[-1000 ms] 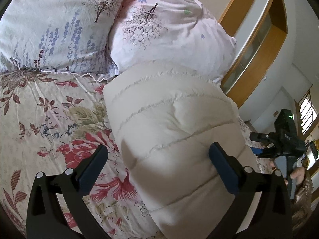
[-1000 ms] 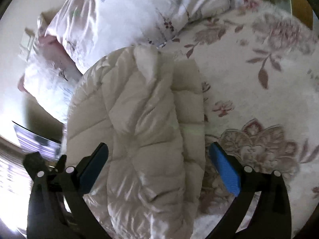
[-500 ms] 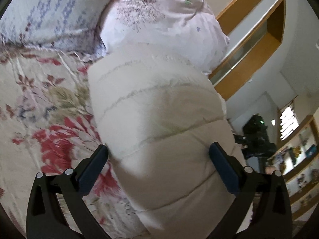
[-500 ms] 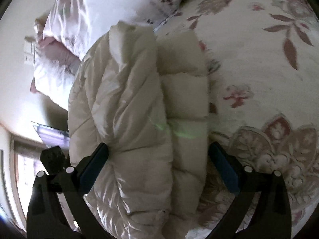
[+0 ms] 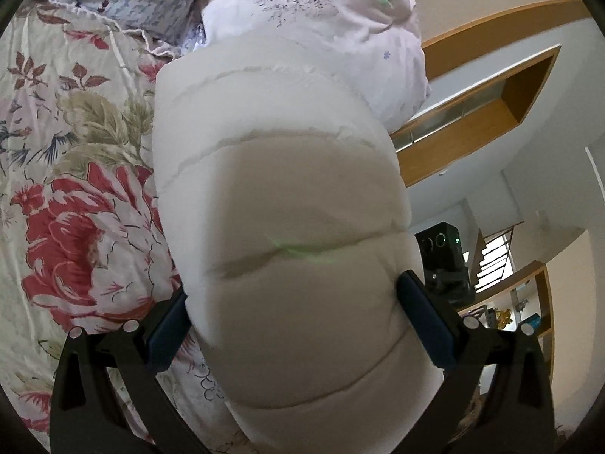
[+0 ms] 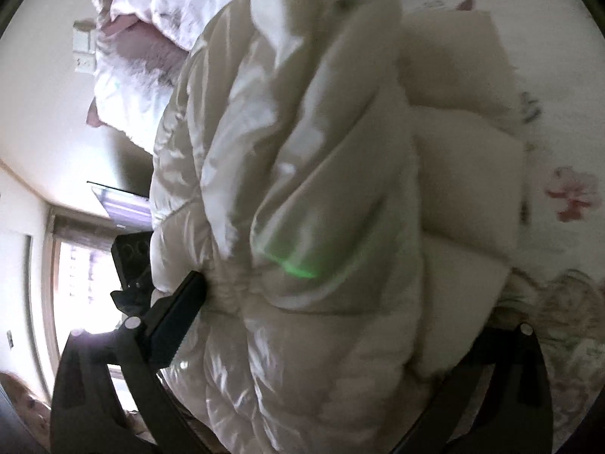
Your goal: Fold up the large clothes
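Note:
A cream quilted puffer jacket [image 5: 280, 196] lies folded into a thick bundle on the floral bedspread [image 5: 75, 189]. My left gripper [image 5: 295, 325] is wide open with the bundle's near end between its two fingers, both blue pads against its sides. The right wrist view shows the jacket's shiny folded layers [image 6: 302, 189] filling the frame. My right gripper [image 6: 332, 317] is wide open astride the bundle; its left finger [image 6: 177, 314] touches the fabric and its right finger is hidden under the jacket.
Two floral pillows [image 5: 321, 11] lie just beyond the jacket at the head of the bed. A wooden shelf unit [image 5: 491, 94] stands on the wall to the right. The other gripper's black body [image 5: 442, 253] shows past the bundle. A bright window [image 6: 75, 265] is at the left.
Both grippers have moved forward onto the folded jacket, which now fills the gap between each pair of fingers. The jaws stay wide open.

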Demonstrator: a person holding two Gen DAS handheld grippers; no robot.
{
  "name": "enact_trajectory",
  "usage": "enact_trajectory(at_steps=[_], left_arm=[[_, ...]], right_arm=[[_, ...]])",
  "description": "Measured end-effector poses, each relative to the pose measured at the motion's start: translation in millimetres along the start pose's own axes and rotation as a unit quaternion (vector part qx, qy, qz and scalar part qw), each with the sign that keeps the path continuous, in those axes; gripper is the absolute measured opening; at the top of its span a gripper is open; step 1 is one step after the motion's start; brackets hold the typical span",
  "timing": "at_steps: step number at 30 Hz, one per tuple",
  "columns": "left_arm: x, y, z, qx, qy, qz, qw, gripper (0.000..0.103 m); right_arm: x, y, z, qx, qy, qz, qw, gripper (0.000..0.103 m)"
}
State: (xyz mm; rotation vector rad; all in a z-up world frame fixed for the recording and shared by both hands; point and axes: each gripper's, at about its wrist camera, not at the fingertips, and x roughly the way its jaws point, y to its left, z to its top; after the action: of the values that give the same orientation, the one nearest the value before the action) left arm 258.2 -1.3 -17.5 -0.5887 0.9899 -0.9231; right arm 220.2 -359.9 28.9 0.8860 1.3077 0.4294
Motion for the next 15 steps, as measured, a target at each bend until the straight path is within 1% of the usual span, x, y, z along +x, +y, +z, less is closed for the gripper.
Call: enact_trajectory(at_steps=[1,2,3,4,5,6,7,8,9,10,11,12,15], left_arm=[[0,-2,-1,0.004,-0.001,0.004,1.0,0.102],[1,-2,0,0.005,-0.001,0.006,1.0,0.102],[2,-4,0,0.008,-0.002,0.01,0.9999,0.102],[1,-5,1,0.01,-0.005,0.015,0.9998,0.1],[1,-7,2,0.012,-0.007,0.018,0.9997,0.095],[0,-8,1,0.014,-0.011,0.021,0.9996,0.091],[-2,-10,0,0.017,-0.014,0.024,0.9995,0.088],[-4,-12,-1,0.021,-0.016,0.027,0.9993,0.082],[-6,-13,-2,0.025,-0.018,0.03,0.9991,0.077],[-9,-16,-3,0.031,-0.021,0.032,0.9988,0.074],[-12,-19,-3,0.035,-0.024,0.031,0.9986,0.069],[-16,-22,-3,0.04,-0.028,0.029,0.9984,0.066],[-29,-28,-1,0.051,-0.041,0.03,0.9974,0.06]], right_arm=[[3,2,1,-0.002,-0.001,0.001,1.0,0.098],[4,4,0,-0.003,-0.001,0.009,1.0,0.093],[6,5,-1,-0.002,-0.002,0.014,1.0,0.09],[6,4,-2,0.002,-0.004,0.022,1.0,0.081],[5,2,-4,0.007,-0.008,0.032,0.999,0.071],[5,2,-6,0.007,-0.013,0.04,0.999,0.067],[3,3,-8,0.006,-0.018,0.047,0.999,0.059],[1,5,-11,0.004,-0.024,0.054,0.998,0.052],[-1,9,-13,0.0,-0.03,0.056,0.998,0.049],[-2,13,-14,-0.005,-0.034,0.055,0.998,0.044],[-5,19,-15,-0.012,-0.038,0.053,0.998,0.041],[-7,24,-16,-0.018,-0.042,0.051,0.998,0.039],[-9,46,-16,-0.039,-0.05,0.047,0.997,0.034]])
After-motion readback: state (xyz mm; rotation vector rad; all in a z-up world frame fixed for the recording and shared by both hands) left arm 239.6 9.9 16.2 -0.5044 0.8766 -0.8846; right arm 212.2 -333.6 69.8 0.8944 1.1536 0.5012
